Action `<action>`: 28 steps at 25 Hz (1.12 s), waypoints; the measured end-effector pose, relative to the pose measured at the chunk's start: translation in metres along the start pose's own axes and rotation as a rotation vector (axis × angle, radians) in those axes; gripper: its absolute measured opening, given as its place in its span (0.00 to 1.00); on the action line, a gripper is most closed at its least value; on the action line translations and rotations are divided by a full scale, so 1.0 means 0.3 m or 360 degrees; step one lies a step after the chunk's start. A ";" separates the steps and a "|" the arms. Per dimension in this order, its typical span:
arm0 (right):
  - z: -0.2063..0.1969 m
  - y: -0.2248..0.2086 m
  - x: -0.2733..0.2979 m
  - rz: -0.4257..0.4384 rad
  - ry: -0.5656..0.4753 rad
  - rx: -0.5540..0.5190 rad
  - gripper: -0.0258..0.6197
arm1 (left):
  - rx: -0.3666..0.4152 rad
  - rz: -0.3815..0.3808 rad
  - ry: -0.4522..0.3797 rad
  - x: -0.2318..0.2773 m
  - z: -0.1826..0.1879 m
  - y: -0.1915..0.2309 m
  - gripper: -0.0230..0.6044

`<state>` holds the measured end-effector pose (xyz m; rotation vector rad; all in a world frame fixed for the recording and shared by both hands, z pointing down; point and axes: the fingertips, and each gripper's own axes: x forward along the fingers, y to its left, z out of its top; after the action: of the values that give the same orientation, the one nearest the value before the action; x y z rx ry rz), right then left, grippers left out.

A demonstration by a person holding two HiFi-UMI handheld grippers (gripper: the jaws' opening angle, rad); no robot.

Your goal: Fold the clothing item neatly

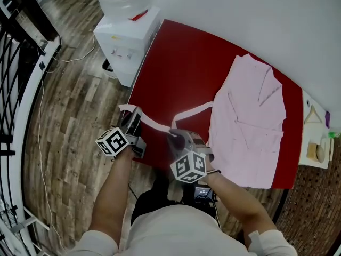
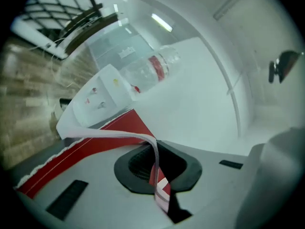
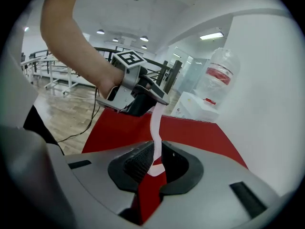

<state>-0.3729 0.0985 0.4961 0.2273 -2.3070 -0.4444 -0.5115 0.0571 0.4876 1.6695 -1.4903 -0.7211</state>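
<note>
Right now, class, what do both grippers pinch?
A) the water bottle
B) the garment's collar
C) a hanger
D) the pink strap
D: the pink strap runs between the left gripper and the right gripper, each with its jaws closed on it.

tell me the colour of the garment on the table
The garment is pale pink; head view.

My right gripper [image 3: 155,163]: grey shell, black ribbed pads closed on a pale pink fabric strip [image 3: 155,128]. The strip rises from the pads with a slight twist to my left gripper [image 3: 151,99], whose dark jaws pinch its upper end. A square-marker cube [image 3: 129,58] sits on top of it; my bare left hand [image 3: 107,82] grips it. Flat red tabletop [image 3: 190,132] lies beneath both. Past its far edge stands a white water dispenser [image 3: 202,106] carrying a clear bottle [image 3: 220,75] with a red label. Wood-plank floor [image 3: 62,113] at left, a thin black cable [image 3: 88,123] across it.
</note>
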 end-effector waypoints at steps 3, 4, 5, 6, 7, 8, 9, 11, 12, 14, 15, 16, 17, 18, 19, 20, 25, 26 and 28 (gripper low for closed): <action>-0.014 -0.056 -0.026 -0.0021 -0.0024 0.0129 0.15 | 0.0414 0.0009 0.0149 0.035 -0.046 -0.093 0.05; -0.018 -0.083 -0.036 -0.0042 -0.0028 0.0178 0.15 | 0.0549 0.0014 0.0211 0.048 -0.069 -0.116 0.05; -0.021 -0.112 -0.047 -0.0067 -0.0034 0.0231 0.15 | 0.0681 0.0020 0.0283 0.059 -0.099 -0.134 0.05; -0.023 -0.142 -0.057 -0.0092 -0.0041 0.0286 0.15 | 0.0809 0.0023 0.0370 0.071 -0.137 -0.147 0.05; -0.026 -0.172 -0.066 -0.0113 -0.0048 0.0346 0.15 | 0.0929 0.0019 0.0471 0.082 -0.183 -0.157 0.05; -0.032 -0.200 -0.072 -0.0126 -0.0050 0.0407 0.15 | 0.1041 0.0008 0.0583 0.091 -0.237 -0.164 0.05; -0.041 -0.224 -0.074 -0.0130 -0.0046 0.0466 0.15 | 0.1141 -0.0010 0.0705 0.098 -0.297 -0.169 0.05; -0.077 -0.251 -0.062 -0.0102 -0.0007 0.0571 0.15 | 0.1303 -0.0056 0.0979 0.097 -0.434 -0.169 0.05; -0.104 -0.250 -0.050 -0.0071 0.0035 0.0613 0.15 | 0.1364 -0.0081 0.1123 0.088 -0.506 -0.162 0.05; -0.157 -0.226 -0.014 0.0006 0.0132 0.0659 0.15 | 0.1458 -0.0120 0.1371 0.063 -0.629 -0.143 0.05; -0.168 -0.208 0.007 0.0045 0.0167 0.0657 0.15 | 0.1490 -0.0130 0.1458 0.050 -0.672 -0.133 0.05; -0.167 -0.188 0.030 0.0085 0.0192 0.0639 0.15 | 0.1515 -0.0132 0.1519 0.040 -0.702 -0.124 0.05; -0.157 -0.167 0.054 0.0127 0.0207 0.0609 0.15 | 0.1538 -0.0131 0.1557 0.032 -0.720 -0.116 0.05; -0.141 -0.146 0.080 0.0170 0.0218 0.0571 0.15 | 0.1568 -0.0128 0.1576 0.026 -0.728 -0.110 0.05; -0.125 -0.126 0.109 0.0214 0.0228 0.0530 0.15 | 0.1600 -0.0126 0.1578 0.022 -0.729 -0.105 0.05; -0.110 -0.106 0.138 0.0256 0.0242 0.0486 0.15 | 0.1625 -0.0125 0.1564 0.018 -0.726 -0.101 0.05; -0.070 -0.017 0.256 0.0422 0.0314 0.0316 0.15 | 0.1637 -0.0090 0.1432 -0.007 -0.706 -0.089 0.05; -0.061 -0.005 0.276 0.0436 0.0324 0.0302 0.15 | 0.1640 -0.0087 0.1426 -0.014 -0.708 -0.087 0.05; -0.047 0.012 0.316 0.0438 0.0350 0.0266 0.15 | 0.1626 -0.0086 0.1415 -0.026 -0.711 -0.086 0.05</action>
<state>-0.4288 0.0705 0.5689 0.0353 -2.1184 -0.0827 -0.3233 0.1023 0.5812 2.2730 -1.1450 0.8718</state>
